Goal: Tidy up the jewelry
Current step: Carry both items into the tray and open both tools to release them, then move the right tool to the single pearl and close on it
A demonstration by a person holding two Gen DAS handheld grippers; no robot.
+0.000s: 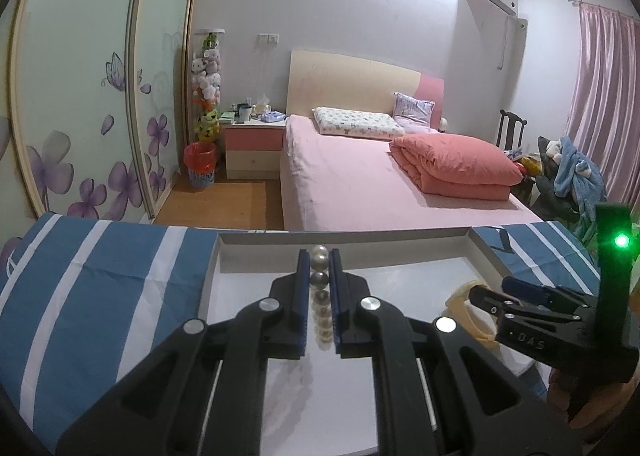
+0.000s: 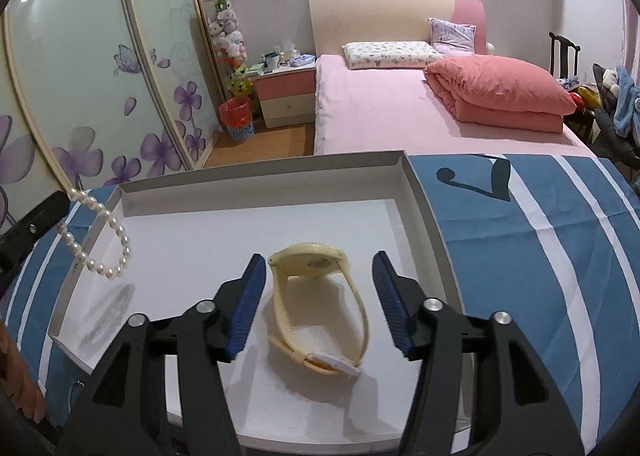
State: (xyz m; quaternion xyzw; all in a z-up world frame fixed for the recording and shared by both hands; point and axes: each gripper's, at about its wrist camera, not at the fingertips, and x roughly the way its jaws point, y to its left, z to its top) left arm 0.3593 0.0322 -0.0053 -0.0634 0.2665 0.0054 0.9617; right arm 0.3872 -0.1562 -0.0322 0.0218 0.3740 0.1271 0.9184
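A white pearl strand (image 1: pixel 320 288) is pinched between the blue pads of my left gripper (image 1: pixel 319 256), which is shut on it above the white shallow box (image 1: pixel 340 237). In the right wrist view the pearl strand (image 2: pixel 100 244) hangs as a loop from the left gripper (image 2: pixel 60 200) over the box's left rim. A cream-yellow wristwatch (image 2: pixel 310 262) lies on its side on the floor of the box (image 2: pixel 420 208). My right gripper (image 2: pixel 319 258) stands open around the watch, with its pads clear of the watch on both sides. The left wrist view shows the right gripper (image 1: pixel 492 288) beside the watch (image 1: pixel 460 296).
The box sits on a blue-and-white striped cloth (image 2: pixel 520 256) covering the table. Beyond the table's far edge are a pink bed (image 2: pixel 400 112), a nightstand (image 2: pixel 286 96), a red bin (image 2: pixel 236 118) and flowered wardrobe doors (image 2: pixel 80 96). A chair with clothes (image 1: pixel 568 172) stands at right.
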